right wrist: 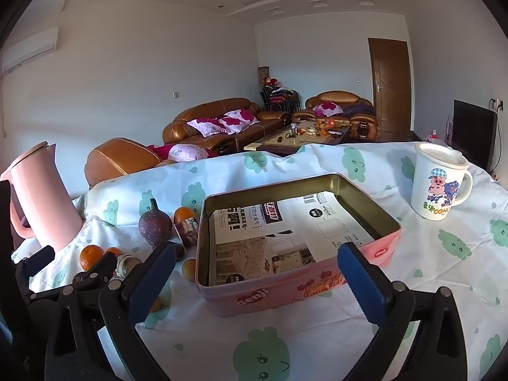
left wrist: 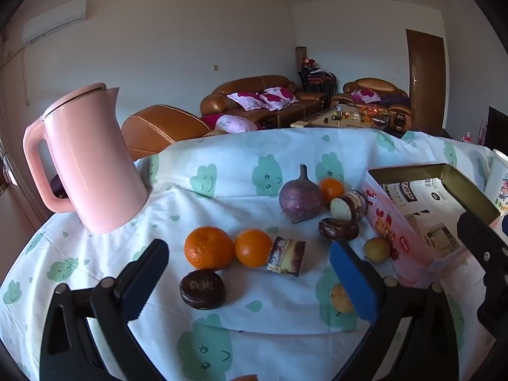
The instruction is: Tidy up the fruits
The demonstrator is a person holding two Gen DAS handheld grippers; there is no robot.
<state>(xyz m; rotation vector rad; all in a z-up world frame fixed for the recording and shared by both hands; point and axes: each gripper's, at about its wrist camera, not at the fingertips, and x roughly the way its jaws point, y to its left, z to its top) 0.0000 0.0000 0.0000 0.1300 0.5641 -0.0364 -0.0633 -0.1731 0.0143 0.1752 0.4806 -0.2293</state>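
Both grippers were wide open and held nothing: left gripper (left wrist: 247, 270) hung over the fruit cluster, right gripper (right wrist: 257, 273) sat at the near wall of the pink tin (right wrist: 285, 289). The tin stood on the clothed table (right wrist: 444, 285) toward its right side, lid off, no fruit in it, only printed paper lining the bottom. The fruit lay left of the tin, toward the table's middle: a big mandarin (left wrist: 209, 247) touching a smaller orange (left wrist: 253, 247), another orange (left wrist: 331, 190) further back behind the purple round fruit with a stem (left wrist: 300, 200), a small yellow-green fruit (left wrist: 377, 249) just beside the tin's wall, and one more yellowish fruit (left wrist: 340, 298) partly hidden behind the left tool's blue pad. Mixed in were non-fruit items: a chocolate donut (left wrist: 202, 289), a cake slice (left wrist: 286, 255) and chocolate-coated pastries (left wrist: 338, 228); I'd have left those alone. My read: the first pick wasn't started yet. The big mandarin looked the best target for the left tool, since it sat nearly centred between the jaws. Advice: straddle it across its widest part, keep the right pad clear of the touching orange so that doesn't roll, close gently, lift straight up, clear the tin's rim before releasing low. Pink kettle (left wrist: 92, 158) at the left edge and cartoon mug (right wrist: 439, 184) near the far right corner were well out of the path.
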